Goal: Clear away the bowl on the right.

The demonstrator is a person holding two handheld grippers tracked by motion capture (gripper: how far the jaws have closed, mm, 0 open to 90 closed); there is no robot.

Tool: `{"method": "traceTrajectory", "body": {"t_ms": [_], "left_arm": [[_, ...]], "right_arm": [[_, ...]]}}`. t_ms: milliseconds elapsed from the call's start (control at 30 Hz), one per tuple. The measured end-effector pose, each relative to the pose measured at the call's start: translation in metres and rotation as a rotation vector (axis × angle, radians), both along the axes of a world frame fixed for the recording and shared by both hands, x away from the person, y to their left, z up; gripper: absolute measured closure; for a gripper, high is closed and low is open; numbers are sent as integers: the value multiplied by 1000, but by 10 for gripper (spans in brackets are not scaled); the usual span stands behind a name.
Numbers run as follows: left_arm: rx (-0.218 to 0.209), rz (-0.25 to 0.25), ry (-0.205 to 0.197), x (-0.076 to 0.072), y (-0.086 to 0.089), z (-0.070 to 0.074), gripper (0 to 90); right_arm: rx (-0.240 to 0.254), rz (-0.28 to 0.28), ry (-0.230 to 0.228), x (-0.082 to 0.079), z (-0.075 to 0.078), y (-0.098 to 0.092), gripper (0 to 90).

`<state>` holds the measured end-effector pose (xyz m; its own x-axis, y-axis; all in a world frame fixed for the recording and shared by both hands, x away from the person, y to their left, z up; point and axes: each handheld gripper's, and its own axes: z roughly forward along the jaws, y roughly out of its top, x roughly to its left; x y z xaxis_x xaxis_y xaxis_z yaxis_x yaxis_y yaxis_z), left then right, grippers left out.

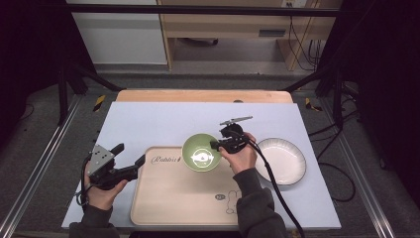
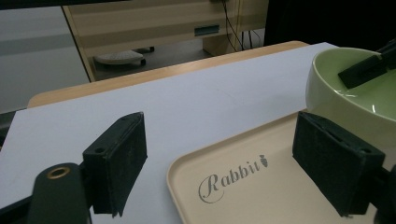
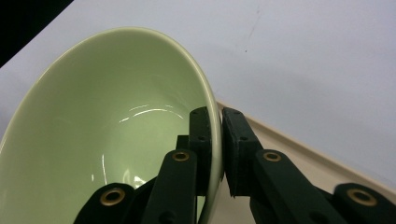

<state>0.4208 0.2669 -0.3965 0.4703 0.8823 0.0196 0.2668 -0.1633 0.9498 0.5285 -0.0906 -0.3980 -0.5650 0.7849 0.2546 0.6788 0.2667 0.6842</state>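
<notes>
Nearest the person, the left gripper (image 1: 130, 159) is held low at the left edge of the beige rectangular plastic tray (image 1: 173, 198), which is printed with the word "Rabbit". In the left gripper view its jaws are seen standing wide apart with nothing between them, one over the pale blue table cover (image 2: 187, 107) and one over the tray's corner.

Farther in, the right gripper (image 1: 216, 144) is seen closed on the right rim of the glossy pale green ceramic bowl (image 1: 200, 152). In the right gripper view one pad lies inside the wall and the other outside, so the thin rim (image 3: 215, 140) is pinched between them. The bowl is over the tray's far edge; whether its foot already rests on the tray cannot be told.

The bowl is judged stiff, fairly heavy for a one-sided pinch, and breakable. Its glaze is likely slippery, so the grip is best kept deep on the rim, with the bowl held level and set down gently rather than dropped. A tilt about the pinch point is the main risk.

Beyond and to the right, a white round ribbed ceramic plate (image 1: 280, 159) lies on the table cover, apart from the tray.
</notes>
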Motion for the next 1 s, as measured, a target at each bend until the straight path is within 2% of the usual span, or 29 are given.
{"method": "traceTrajectory", "body": {"t_ms": [267, 1000], "left_arm": [[1, 0, 3, 1, 0, -1, 173], [1, -1, 3, 1, 0, -1, 174]], "right_arm": [[2, 1, 17, 4, -7, 4, 833], [-37, -7, 60, 12, -29, 16, 833]]}}
